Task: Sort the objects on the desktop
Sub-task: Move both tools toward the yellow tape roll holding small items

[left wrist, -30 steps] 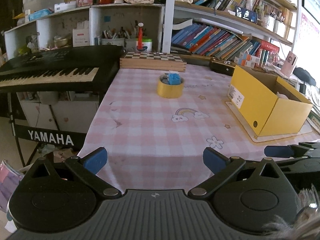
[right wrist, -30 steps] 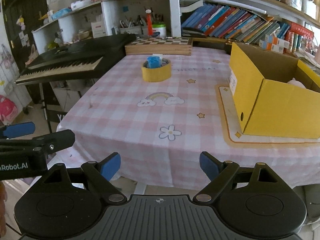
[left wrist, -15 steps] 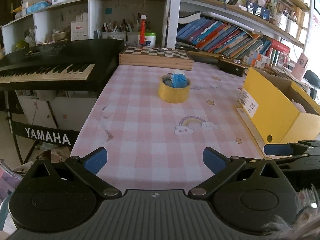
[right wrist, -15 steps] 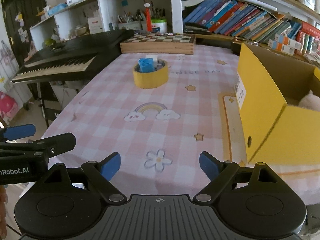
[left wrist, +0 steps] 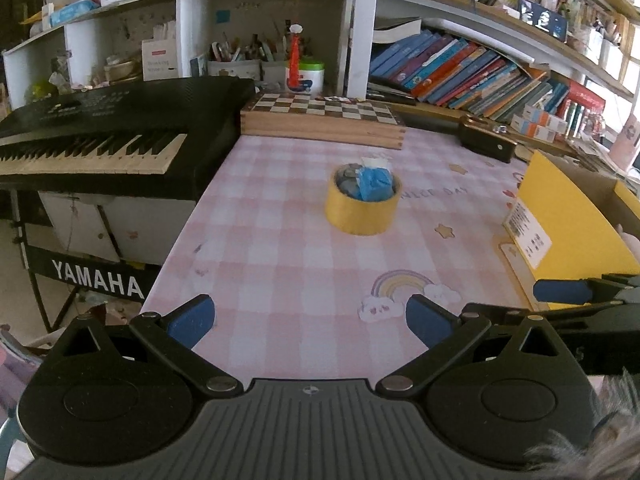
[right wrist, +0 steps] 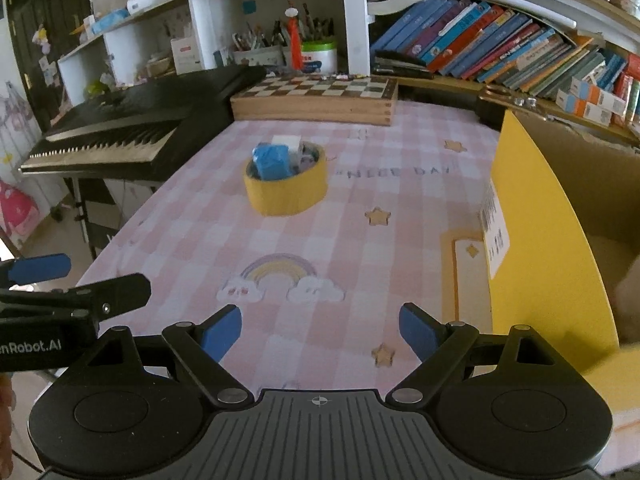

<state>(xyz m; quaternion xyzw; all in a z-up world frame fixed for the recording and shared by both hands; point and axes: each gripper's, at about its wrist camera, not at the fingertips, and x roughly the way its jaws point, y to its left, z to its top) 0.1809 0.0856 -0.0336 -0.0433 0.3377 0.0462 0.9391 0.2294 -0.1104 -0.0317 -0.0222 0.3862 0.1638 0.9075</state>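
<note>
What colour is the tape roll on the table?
Yellow; the tape roll shows best in the left wrist view.

Soft daylight, fisheye-bent edges, slight blur

Matt checked cloth tablecloth (left wrist: 304,264), glossy yellow tape roll (left wrist: 362,210), smooth cardboard box (right wrist: 532,216), wooden chessboard case (left wrist: 320,122)

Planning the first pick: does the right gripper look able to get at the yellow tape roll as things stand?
Probably yes. The right gripper is open and empty, and only bare tablecloth lies between it and the yellow tape roll; the yellow box stands off to the side.
</note>
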